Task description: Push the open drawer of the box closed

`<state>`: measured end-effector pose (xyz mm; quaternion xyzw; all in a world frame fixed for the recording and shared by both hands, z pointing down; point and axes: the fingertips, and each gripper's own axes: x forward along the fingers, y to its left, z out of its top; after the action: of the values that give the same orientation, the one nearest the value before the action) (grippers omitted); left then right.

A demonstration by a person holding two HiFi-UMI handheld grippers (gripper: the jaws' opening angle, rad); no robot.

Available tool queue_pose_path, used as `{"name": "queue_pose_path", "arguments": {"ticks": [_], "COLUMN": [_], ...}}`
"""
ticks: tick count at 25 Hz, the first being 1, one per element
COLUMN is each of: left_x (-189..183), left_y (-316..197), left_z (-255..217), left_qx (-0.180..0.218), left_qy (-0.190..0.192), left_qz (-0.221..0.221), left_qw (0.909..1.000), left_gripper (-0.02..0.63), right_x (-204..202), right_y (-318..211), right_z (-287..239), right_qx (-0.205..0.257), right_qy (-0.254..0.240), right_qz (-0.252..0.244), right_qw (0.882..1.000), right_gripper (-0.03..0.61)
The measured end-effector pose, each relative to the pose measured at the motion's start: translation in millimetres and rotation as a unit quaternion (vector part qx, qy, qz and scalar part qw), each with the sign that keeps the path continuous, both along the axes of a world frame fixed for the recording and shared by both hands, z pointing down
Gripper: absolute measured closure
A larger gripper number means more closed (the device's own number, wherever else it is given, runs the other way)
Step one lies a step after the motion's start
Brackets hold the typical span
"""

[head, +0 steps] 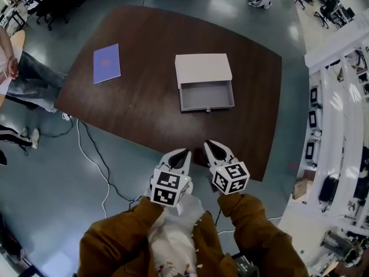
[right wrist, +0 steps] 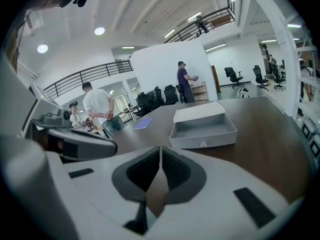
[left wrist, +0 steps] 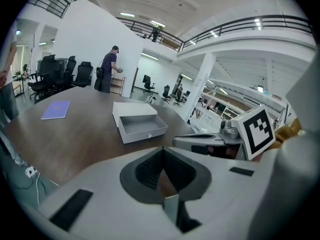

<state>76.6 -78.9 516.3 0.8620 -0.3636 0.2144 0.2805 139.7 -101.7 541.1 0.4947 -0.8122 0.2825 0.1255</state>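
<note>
Jaws pressed together and empty, the left gripper and right gripper hover near the table's six o'clock edge. The open drawer lies at twelve o'clock. Pushing its front squarely, near the knob, should avoid skewing the box.

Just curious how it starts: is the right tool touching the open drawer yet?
Apart. The head view shows a stretch of bare table between the right tool and the drawer.

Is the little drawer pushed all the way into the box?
No, the drawer sticks out of the white box, its empty grey inside showing.
</note>
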Motion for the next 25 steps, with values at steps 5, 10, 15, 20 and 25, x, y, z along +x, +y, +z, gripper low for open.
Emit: {"name": "queue_pose_path", "arguments": {"ticks": [5,10,15,20,25], "left_x": [5.9,11.6,11.4,10.3,7.7], "left_y": [-16.4,-33.4,-45.9,-54.3,-58.6], "left_z": [19.6,40.7,54.6,64.0,75.7], "left_qx": [-0.010,-0.012,-0.021,-0.024,-0.032], "left_qy": [-0.001,-0.004,-0.001,-0.005,-0.010], "left_qz": [-0.003,0.001,0.000,0.002,0.000], "left_qw": [0.9999,0.9999,0.9998,0.9997,0.9994], "left_gripper": [0.607,0.607,0.607,0.606,0.575], "right_x": [11.8,24.0,34.2,45.0,49.8], "right_y": [-19.5,-46.0,-72.7,-95.6,-111.5], "right_z": [23.3,51.0,82.7,101.6,114.8], "right_qx": [-0.006,-0.020,-0.034,-0.042,-0.048], "right_qy": [0.019,0.031,0.061,0.082,0.094], "right_qz": [0.017,0.040,0.057,0.073,0.080], "right_qw": [1.000,0.999,0.996,0.993,0.991], "right_gripper": [0.571,0.569,0.495,0.479,0.476]}}
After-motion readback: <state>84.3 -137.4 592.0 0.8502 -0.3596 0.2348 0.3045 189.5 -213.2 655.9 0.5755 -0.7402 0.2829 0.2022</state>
